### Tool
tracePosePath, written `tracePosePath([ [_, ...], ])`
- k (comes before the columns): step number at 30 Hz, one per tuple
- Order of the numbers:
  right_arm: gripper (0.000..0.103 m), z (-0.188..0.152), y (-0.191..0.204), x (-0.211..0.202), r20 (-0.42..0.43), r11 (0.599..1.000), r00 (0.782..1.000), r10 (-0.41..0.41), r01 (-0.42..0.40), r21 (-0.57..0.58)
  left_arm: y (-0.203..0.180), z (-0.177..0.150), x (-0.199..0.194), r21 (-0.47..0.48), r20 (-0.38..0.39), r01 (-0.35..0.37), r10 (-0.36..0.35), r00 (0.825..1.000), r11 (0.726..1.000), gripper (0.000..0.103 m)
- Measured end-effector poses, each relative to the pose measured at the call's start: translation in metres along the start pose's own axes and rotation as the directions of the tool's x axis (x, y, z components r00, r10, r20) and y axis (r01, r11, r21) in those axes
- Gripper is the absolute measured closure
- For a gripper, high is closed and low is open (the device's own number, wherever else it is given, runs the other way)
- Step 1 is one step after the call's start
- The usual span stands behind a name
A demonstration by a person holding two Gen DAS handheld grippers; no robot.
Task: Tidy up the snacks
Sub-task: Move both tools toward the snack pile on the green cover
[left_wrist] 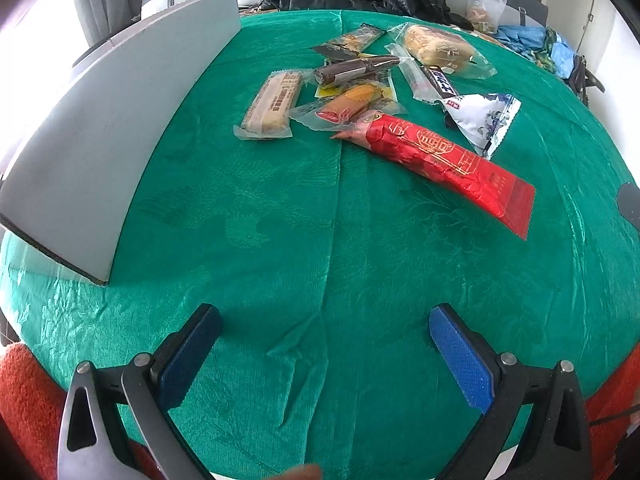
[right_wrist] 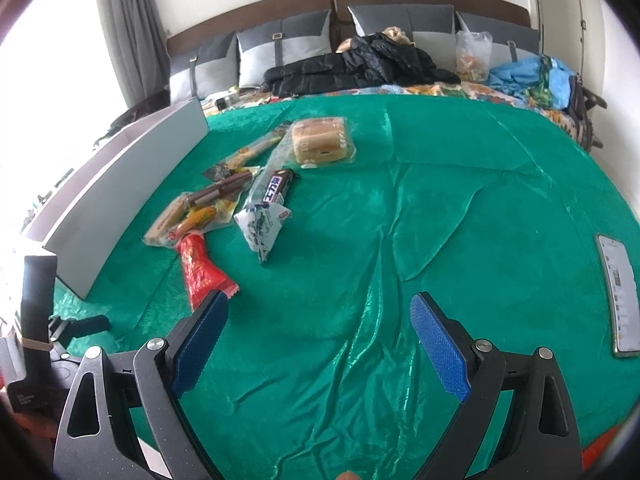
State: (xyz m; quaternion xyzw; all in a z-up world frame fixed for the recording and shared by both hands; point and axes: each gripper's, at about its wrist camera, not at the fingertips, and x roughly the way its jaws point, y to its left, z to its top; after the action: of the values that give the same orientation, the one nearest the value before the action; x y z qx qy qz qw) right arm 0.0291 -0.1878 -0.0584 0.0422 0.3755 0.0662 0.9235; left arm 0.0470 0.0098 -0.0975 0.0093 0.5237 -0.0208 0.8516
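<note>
A heap of wrapped snacks lies on the green cloth (left_wrist: 320,220). It includes a long red packet (left_wrist: 440,160), a beige bar (left_wrist: 272,104), an orange sausage pack (left_wrist: 348,106), a brown stick (left_wrist: 356,69), a white-and-blue pouch (left_wrist: 480,118) and a wrapped bread bun (left_wrist: 436,46). In the right wrist view the red packet (right_wrist: 198,268), the pouch (right_wrist: 260,224) and the bread (right_wrist: 320,142) also show. A white open box (left_wrist: 100,128) stands to the left of the heap. My left gripper (left_wrist: 324,320) is open and empty, short of the snacks. My right gripper (right_wrist: 320,308) is open and empty, to the right of the red packet.
A phone (right_wrist: 618,292) lies on the cloth at the far right. A black camera stand (right_wrist: 36,320) sits at the lower left by the box (right_wrist: 120,184). Behind the cloth are a black jacket (right_wrist: 360,64), pillows, a plastic bag and blue clothes.
</note>
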Motion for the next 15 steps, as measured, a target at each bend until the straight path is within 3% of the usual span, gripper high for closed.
tracePosePath([
  [15, 0.009, 0.0062, -0.0003, -0.0068, 0.054, 0.998, 0.996, 0.065, -0.065, 0.007, -0.0009, 0.0005, -0.0004, -0.002, -0.001, -0.002, 0.002, 1.000, 1.000, 0.000],
])
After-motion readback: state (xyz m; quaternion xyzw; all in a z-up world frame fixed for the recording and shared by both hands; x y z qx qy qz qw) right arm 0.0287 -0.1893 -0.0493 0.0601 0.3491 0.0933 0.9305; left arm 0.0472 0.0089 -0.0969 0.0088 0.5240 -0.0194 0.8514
